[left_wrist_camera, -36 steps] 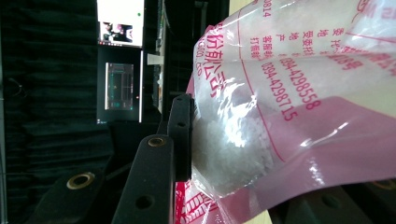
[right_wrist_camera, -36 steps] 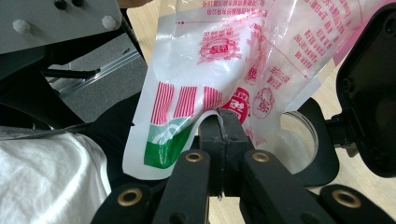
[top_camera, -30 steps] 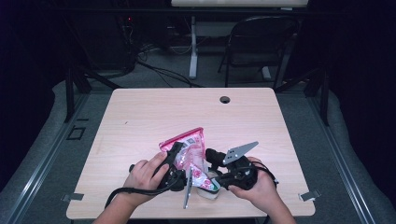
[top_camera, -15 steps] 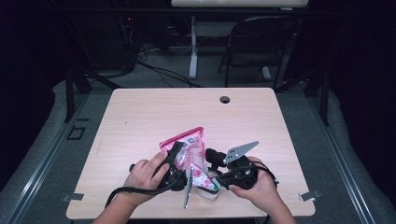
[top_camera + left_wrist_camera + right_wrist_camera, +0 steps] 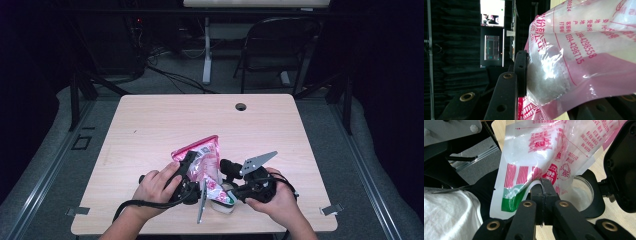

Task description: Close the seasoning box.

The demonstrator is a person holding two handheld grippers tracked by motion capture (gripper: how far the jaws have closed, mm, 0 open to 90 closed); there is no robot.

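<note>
A pink-and-clear plastic pouch point(image 5: 202, 159) of white granules is held tilted above the near middle of the wooden surface point(image 5: 150, 125), its pink top edge pointing away from the person and its lower end over a small clear jar point(image 5: 581, 195) that holds white grains. In the left gripper view the pouch point(image 5: 579, 57) bulges with white crystals and carries red printing. In the right gripper view its lower corner point(image 5: 524, 182) shows red stripes and a green band. The left tongs point(image 5: 190, 167) grip the pouch across its body, one jaw pressed flat against the film. The right tongs point(image 5: 541, 185) are clenched on a fold of the pouch's lower edge, jaws together. The right tongs point(image 5: 231, 175) sit just beside the left pair, with a grey three-cornered plate point(image 5: 259, 162) on top. A cable hole point(image 5: 240, 106) lies at the surface's far edge, and a folding chair point(image 5: 280, 45) stands beyond it.
</note>
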